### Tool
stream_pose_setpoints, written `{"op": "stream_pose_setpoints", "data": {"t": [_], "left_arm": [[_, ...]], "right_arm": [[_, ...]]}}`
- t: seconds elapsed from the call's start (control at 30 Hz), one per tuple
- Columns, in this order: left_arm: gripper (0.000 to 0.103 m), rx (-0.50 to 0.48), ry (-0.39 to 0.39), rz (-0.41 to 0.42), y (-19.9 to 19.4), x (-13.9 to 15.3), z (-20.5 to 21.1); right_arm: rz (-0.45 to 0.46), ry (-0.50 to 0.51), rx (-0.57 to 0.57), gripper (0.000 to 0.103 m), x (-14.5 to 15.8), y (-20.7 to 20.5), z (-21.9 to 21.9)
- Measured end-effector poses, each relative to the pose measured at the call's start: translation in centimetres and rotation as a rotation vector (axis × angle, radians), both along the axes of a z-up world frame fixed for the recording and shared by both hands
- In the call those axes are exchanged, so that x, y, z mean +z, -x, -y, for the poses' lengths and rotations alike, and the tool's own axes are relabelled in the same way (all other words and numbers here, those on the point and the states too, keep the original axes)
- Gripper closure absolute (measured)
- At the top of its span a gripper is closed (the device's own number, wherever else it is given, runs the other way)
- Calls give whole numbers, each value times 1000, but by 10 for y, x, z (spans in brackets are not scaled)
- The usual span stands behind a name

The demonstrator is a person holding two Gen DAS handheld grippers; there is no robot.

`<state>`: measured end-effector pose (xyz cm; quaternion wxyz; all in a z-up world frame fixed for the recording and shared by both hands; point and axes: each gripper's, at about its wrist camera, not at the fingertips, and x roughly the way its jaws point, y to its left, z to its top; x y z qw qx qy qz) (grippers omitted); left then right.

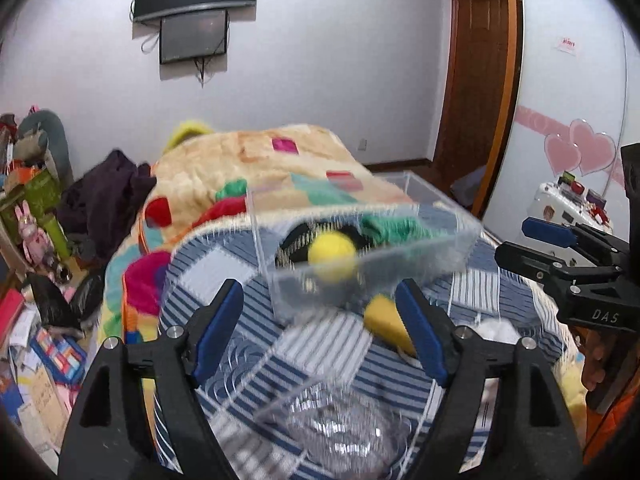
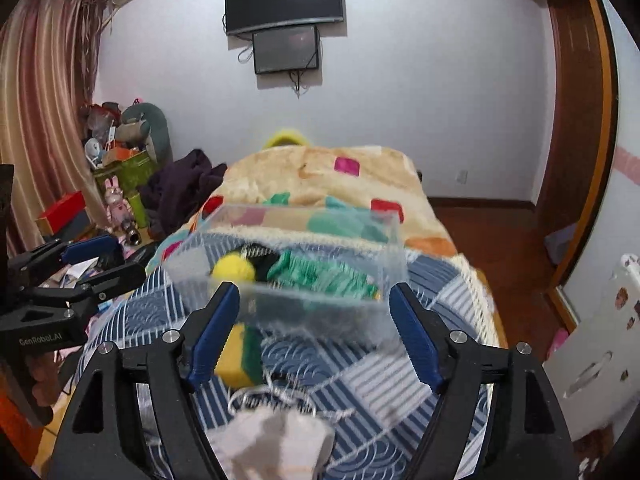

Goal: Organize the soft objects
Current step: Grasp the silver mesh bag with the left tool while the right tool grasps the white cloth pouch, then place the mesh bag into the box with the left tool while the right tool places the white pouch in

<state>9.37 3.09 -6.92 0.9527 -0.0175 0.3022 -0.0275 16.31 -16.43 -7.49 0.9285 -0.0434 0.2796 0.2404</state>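
Facing you is a bed (image 2: 400, 360) under a blue-and-white striped cover, with a beige blanket (image 2: 320, 176) of coloured squares at its far end, toward twelve o'clock. A clear plastic box (image 2: 384, 248) sits on the striped cover straight ahead of both grippers. Inside it lie a green cloth (image 2: 320, 274), something black, and a yellow ball (image 2: 234, 268). A yellow-and-green sponge (image 2: 238, 356) rests on the cover just in front of the box, at seven o'clock from it. A white cloth (image 2: 276, 440) lies nearest you. Your left gripper (image 1: 320, 328) is spread wide, holding nothing. Your right gripper (image 2: 312, 332) is likewise wide apart and empty.
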Motion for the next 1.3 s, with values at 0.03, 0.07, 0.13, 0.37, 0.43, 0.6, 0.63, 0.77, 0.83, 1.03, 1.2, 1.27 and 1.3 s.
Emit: {"op": "stream_pose_setpoints", "data": {"t": [0.03, 0.07, 0.13, 0.37, 0.43, 0.6, 0.63, 0.77, 0.83, 1.03, 1.2, 1.27, 1.3], "left_arm": [[24, 2, 3, -18, 2, -6, 0], [24, 7, 7, -36, 4, -13, 0], [24, 15, 17, -70, 9, -27, 1], [24, 19, 86, -189, 20, -67, 0], [24, 26, 80, -197, 25, -73, 3], [24, 25, 54, -190, 35, -78, 14], [24, 22, 52, -189, 35, -78, 14], [27, 22, 38, -182, 36, -82, 19], [33, 10, 31, -184, 36, -83, 19], [54, -19, 9, -164, 40, -81, 25], [68, -29, 7, -146, 42, -75, 26], [75, -35, 16, -140, 42, -72, 24], [77, -38, 22, -137, 42, -69, 23]], "right_arm": [[-9, 6, 0, 28, -3, 3, 0], [-21, 16, -2, 28, -9, 5, 0], [-48, 25, -3, 28, -20, 9, 1], [-167, 47, 40, 28, -57, 22, 0], [-186, 62, 49, 28, -65, 26, -3], [-193, 90, 59, 28, -74, 32, -3], [-198, 93, 62, 28, -75, 32, -3], [-217, 75, 82, 52, -76, 33, -1], [-213, 74, 85, 60, -77, 35, 1], [-179, 51, 80, 73, -66, 42, 13], [-137, 32, 61, 73, -53, 46, 21], [-120, 27, 54, 74, -47, 47, 22], [-111, 23, 50, 74, -44, 48, 23]]}}
